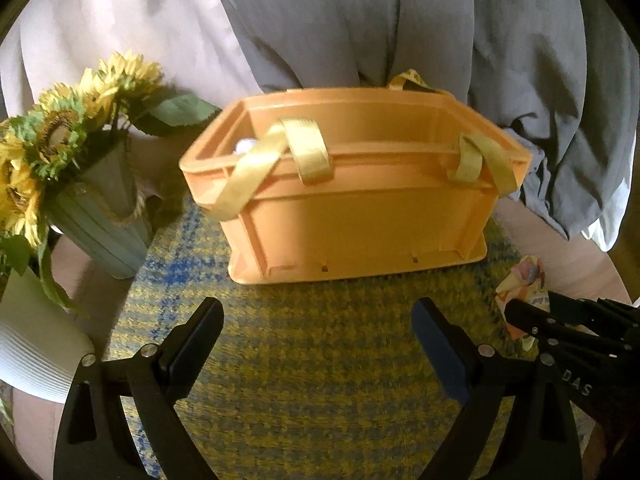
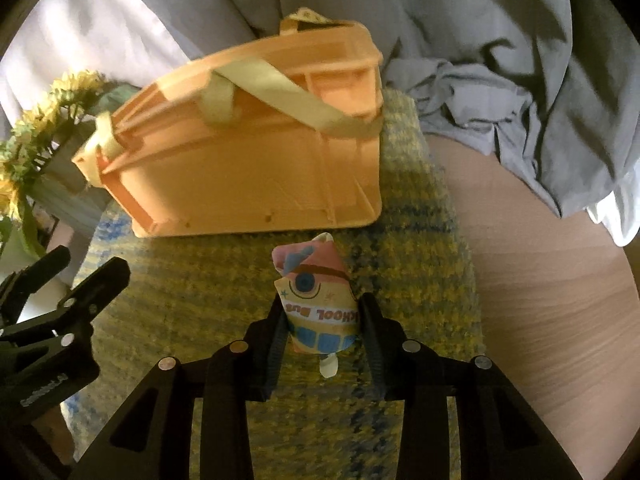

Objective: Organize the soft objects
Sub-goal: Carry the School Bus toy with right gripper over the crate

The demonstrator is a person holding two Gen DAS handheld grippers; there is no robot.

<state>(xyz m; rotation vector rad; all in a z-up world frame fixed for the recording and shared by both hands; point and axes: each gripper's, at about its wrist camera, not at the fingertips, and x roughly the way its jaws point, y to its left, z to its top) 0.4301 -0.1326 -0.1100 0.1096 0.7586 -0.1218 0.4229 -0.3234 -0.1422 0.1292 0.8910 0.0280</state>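
Note:
An orange plastic crate [image 1: 352, 216] with yellow ribbon handles [image 1: 308, 148] stands on a yellow-blue woven mat [image 1: 304, 360]. A small white thing [image 1: 245, 145] shows inside its left corner. My left gripper [image 1: 318, 320] is open and empty, in front of the crate. My right gripper [image 2: 322, 312] is shut on a small printed "school bus" soft pouch [image 2: 316, 296], held just in front of the crate [image 2: 248, 152]. The pouch also shows at the right of the left wrist view [image 1: 520, 292], with the right gripper [image 1: 516, 312] on it.
A grey-green vase of artificial sunflowers [image 1: 60, 132] stands left of the crate, with a white ribbed vase [image 1: 36, 344] nearer. Grey and white cloth [image 1: 520, 80] lies behind the crate. Bare wooden table [image 2: 540, 260] lies to the right of the mat.

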